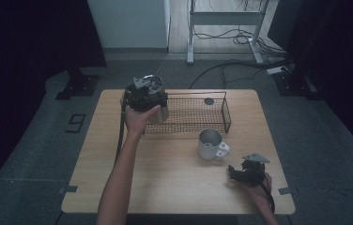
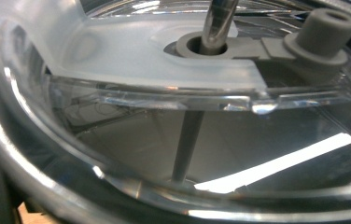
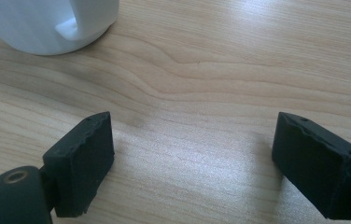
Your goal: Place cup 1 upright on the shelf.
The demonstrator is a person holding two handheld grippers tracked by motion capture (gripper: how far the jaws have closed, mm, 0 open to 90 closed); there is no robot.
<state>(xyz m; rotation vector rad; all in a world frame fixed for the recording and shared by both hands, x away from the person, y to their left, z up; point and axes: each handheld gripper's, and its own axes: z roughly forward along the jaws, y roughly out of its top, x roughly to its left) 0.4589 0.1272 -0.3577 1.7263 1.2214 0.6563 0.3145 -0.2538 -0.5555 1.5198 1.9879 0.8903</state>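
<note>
A steel tumbler [image 1: 159, 114] with a clear lid [image 2: 131, 51] and a metal straw [image 2: 218, 21] stands at the left end of a black wire basket [image 1: 226, 114]. My left gripper [image 1: 144, 93] sits over its top and grips it. One black jaw shows beside the steel rim in the left gripper view; the other jaw is hidden. A grey stopper [image 2: 324, 29] sits on the lid. A white mug [image 1: 211, 144] stands in front of the basket. My right gripper [image 1: 236, 172] rests near the front right, and in its own view my right gripper [image 3: 192, 163] is open over bare wood with the mug [image 3: 47, 23] just beyond it.
The wooden table [image 1: 165, 183] has free room at the front left and centre. A small grey disc [image 1: 209, 101] lies in the basket's far right part. Cables and a desk frame are on the floor behind the table.
</note>
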